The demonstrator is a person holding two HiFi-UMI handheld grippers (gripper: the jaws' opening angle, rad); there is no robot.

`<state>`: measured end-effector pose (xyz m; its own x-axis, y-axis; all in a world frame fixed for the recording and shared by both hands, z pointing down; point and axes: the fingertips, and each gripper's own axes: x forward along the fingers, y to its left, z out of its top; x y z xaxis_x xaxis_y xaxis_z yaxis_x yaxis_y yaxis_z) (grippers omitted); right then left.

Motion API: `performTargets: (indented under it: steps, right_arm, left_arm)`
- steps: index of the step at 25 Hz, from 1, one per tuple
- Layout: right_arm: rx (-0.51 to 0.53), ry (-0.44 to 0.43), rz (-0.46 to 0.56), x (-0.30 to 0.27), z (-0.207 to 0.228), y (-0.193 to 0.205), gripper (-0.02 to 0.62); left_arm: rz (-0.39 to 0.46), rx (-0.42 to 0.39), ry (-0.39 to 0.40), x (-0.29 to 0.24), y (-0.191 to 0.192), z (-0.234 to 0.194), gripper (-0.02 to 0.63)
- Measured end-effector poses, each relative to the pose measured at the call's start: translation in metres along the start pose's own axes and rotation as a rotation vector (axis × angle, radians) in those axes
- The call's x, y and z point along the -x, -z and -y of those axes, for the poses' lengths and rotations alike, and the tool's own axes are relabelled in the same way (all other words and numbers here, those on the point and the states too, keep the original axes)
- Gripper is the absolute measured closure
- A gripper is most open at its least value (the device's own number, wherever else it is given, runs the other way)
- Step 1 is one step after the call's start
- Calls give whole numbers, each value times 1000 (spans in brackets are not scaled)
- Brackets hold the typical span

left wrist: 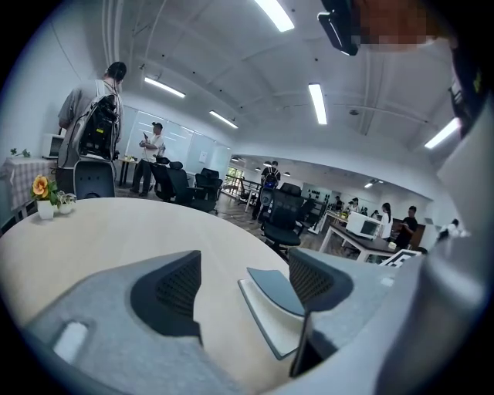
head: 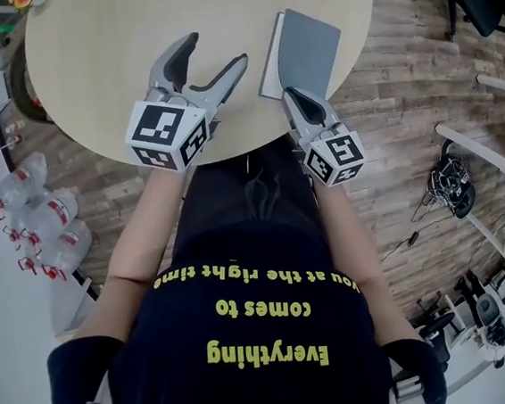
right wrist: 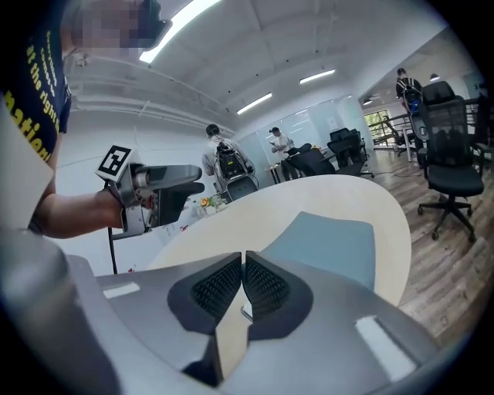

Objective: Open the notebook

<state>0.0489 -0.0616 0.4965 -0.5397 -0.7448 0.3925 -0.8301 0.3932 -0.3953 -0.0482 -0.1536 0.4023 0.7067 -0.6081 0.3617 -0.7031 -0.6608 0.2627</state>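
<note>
right gripper (head: 294,94) pinching notebook (head: 310,45), left gripper (head: 217,51) — spread

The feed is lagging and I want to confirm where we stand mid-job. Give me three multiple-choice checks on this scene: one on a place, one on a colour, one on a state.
1. Where does the notebook lie?
A. On the right side of the table, at the tips of the right gripper
B. At the table's far left edge
C. On the floor

2. What colour is its cover?
A. Red
B. Grey
C. Yellow

3. How do the jaws of the left gripper stand?
A. Shut on the notebook
B. Wide apart, gripping nothing
C. Shut, empty

Answers:
1 A: the head view shows it near the table's right rim, just ahead of the right gripper.
2 B: the cover looks grey in every view.
3 B: the left gripper view shows its pads apart, with only tabletop between them.
</note>
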Motion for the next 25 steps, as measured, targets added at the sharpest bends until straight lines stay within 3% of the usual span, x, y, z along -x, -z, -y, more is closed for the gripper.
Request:
performTargets:
  steps: [7,12,16,21,25]
  right_arm:
    - [-110,92,167,44,13,-22,566]
    - [-119,171,218,71,24,-32,566]
    - [-124,227,251,88,38,-37,566]
    - [-227,311,326,113,58,-34,566]
    - [-250,389,365,135,79,-28,566]
  left_arm:
    - [-5,-16,29,-6,-2,6,239]
    - [-10,-33,55,-14,-1,13,239]
    - [-11,-48,84,-24,0,24,277]
    - [-22,-68,132,-31,3,38,366]
    - [-31,-68,210,-34,5,52,501]
